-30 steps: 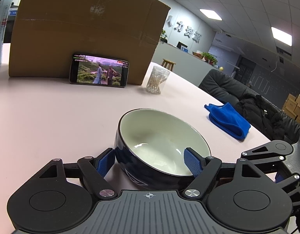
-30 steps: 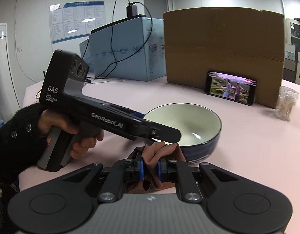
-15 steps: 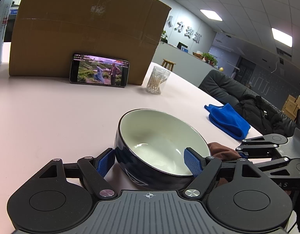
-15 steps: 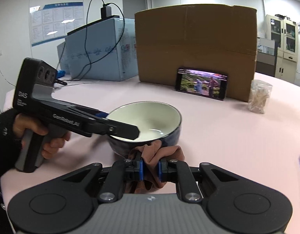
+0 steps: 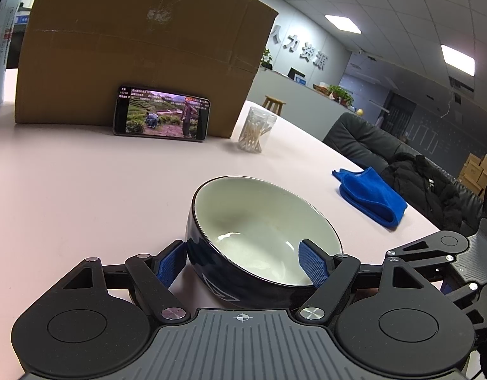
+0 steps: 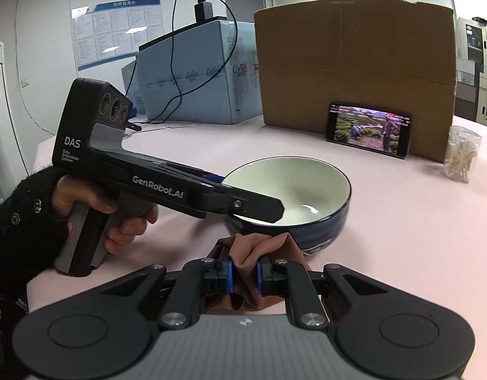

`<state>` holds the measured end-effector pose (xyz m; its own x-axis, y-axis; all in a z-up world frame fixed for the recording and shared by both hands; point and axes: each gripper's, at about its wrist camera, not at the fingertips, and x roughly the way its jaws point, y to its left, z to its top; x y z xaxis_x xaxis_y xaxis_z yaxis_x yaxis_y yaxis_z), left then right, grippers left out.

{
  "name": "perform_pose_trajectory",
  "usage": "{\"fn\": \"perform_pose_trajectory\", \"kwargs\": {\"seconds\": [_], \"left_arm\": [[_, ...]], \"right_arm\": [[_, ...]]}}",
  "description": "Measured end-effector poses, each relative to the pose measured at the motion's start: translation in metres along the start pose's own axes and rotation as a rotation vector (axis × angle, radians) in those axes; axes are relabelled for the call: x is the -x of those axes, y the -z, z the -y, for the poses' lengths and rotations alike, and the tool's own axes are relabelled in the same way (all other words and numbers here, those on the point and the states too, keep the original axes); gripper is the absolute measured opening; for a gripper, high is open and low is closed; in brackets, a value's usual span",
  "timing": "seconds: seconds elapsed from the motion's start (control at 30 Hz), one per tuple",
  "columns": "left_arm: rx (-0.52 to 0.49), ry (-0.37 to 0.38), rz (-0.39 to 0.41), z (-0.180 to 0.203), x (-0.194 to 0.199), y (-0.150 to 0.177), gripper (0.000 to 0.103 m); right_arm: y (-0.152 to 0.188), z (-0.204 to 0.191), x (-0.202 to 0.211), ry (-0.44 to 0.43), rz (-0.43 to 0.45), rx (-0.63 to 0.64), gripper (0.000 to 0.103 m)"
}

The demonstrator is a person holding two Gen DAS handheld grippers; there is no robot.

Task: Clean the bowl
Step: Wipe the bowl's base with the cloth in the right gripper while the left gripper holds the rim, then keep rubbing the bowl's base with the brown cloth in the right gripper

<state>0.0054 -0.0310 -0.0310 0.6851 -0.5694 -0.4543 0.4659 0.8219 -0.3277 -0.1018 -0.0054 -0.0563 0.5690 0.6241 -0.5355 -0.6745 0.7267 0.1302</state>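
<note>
Pink bench (image 5: 85, 196) carries a dark bowl (image 5: 262, 221) with a pale inside, standing upright near its front edge; the left gripper (image 5: 243, 264) straddles the bowl's near side, its blue pads (image 5: 169, 264) against the wall, clamping it; the right gripper (image 6: 243, 277) is pinched tight on a brown cloth (image 6: 246, 253), which touches the bowl's outer wall; behind stand a box (image 5: 142, 50) with a phone (image 5: 161, 117) leaning on it, a swab jar (image 5: 254, 129) and a blue cloth (image 5: 370, 196)

Pink table (image 5: 85, 190) bears bowl (image 5: 262, 221), phone (image 5: 161, 117), cardboard box (image 5: 132, 47), blue cloth (image 5: 373, 196).
</note>
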Motion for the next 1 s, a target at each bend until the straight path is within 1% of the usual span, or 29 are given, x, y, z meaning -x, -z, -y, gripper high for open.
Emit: {"fn": "perform_pose_trajectory", "kwargs": {"seconds": [0.13, 0.33, 0.43, 0.5, 0.63, 0.73, 0.83, 0.9, 1.0], "left_arm": [[0.000, 0.000, 0.001, 0.000, 0.001, 0.000, 0.079], [-0.003, -0.001, 0.001, 0.001, 0.002, 0.001, 0.080], [-0.007, -0.002, 0.001, 0.002, 0.002, 0.001, 0.080], [-0.005, -0.002, 0.001, 0.001, 0.002, 0.001, 0.080], [-0.005, -0.003, 0.000, 0.002, 0.002, 0.000, 0.080], [-0.008, -0.003, 0.000, 0.002, 0.002, 0.000, 0.080], [-0.008, -0.003, 0.000, 0.003, 0.002, 0.000, 0.080], [-0.008, -0.003, 0.000, 0.003, 0.002, 0.000, 0.080], [-0.008, -0.002, 0.001, 0.003, 0.003, 0.000, 0.080]], "right_arm": [[0.001, 0.003, 0.003, 0.004, -0.002, -0.012, 0.015], [0.002, 0.024, 0.014, 0.127, 0.013, -0.053, 0.015], [0.002, 0.031, 0.015, 0.169, 0.024, -0.070, 0.015], [0.001, 0.034, 0.014, 0.164, 0.032, -0.087, 0.015], [0.002, 0.028, 0.011, 0.153, 0.025, -0.061, 0.015], [0.003, 0.023, 0.012, 0.099, 0.024, -0.059, 0.015], [0.000, 0.008, 0.005, 0.029, 0.015, -0.027, 0.015], [-0.001, 0.001, 0.001, 0.000, 0.009, -0.010, 0.015], [-0.005, -0.005, -0.003, -0.021, 0.008, 0.003, 0.015]]}}
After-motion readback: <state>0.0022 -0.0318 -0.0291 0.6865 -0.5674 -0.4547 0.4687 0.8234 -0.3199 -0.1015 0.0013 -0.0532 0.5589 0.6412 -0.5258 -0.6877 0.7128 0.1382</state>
